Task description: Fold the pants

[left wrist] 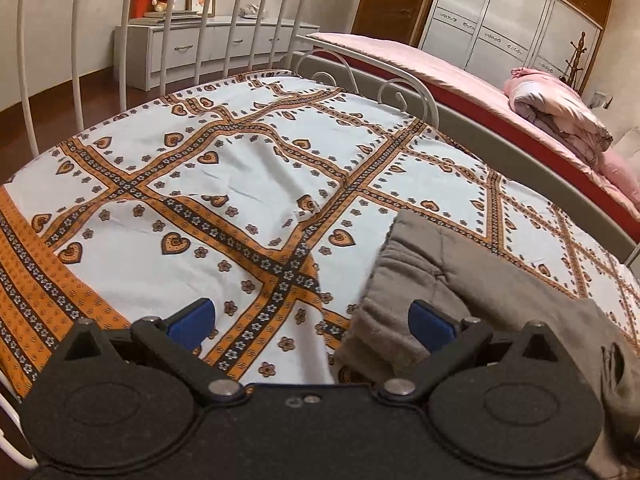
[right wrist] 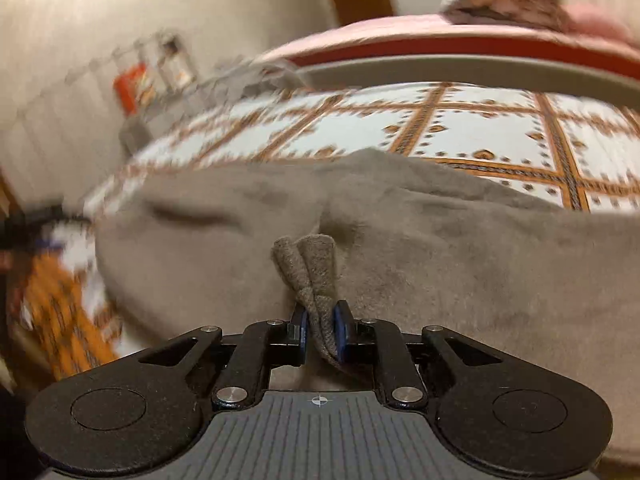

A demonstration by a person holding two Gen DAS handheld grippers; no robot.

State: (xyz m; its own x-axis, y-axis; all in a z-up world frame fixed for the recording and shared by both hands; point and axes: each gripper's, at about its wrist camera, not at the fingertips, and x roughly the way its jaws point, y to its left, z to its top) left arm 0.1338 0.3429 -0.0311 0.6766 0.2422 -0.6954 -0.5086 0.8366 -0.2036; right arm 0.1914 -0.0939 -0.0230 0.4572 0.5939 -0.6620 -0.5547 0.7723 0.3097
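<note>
The grey-brown fleece pants [left wrist: 440, 276] lie bunched on the patterned bedsheet [left wrist: 240, 184], at the lower right of the left wrist view. My left gripper [left wrist: 312, 320] is open and empty, its right blue pad over the pants' left edge. In the right wrist view the pants [right wrist: 420, 240] fill the middle. My right gripper [right wrist: 320, 332] is shut on a pinched fold of the pants' edge, which sticks up between the blue pads. That view is motion-blurred.
A white metal bed frame [left wrist: 168, 40] stands at the far end and along the right side. A second bed with pink bedding [left wrist: 552, 108] lies beyond. A white dresser [left wrist: 208, 46] and a wardrobe [left wrist: 512, 28] stand along the walls.
</note>
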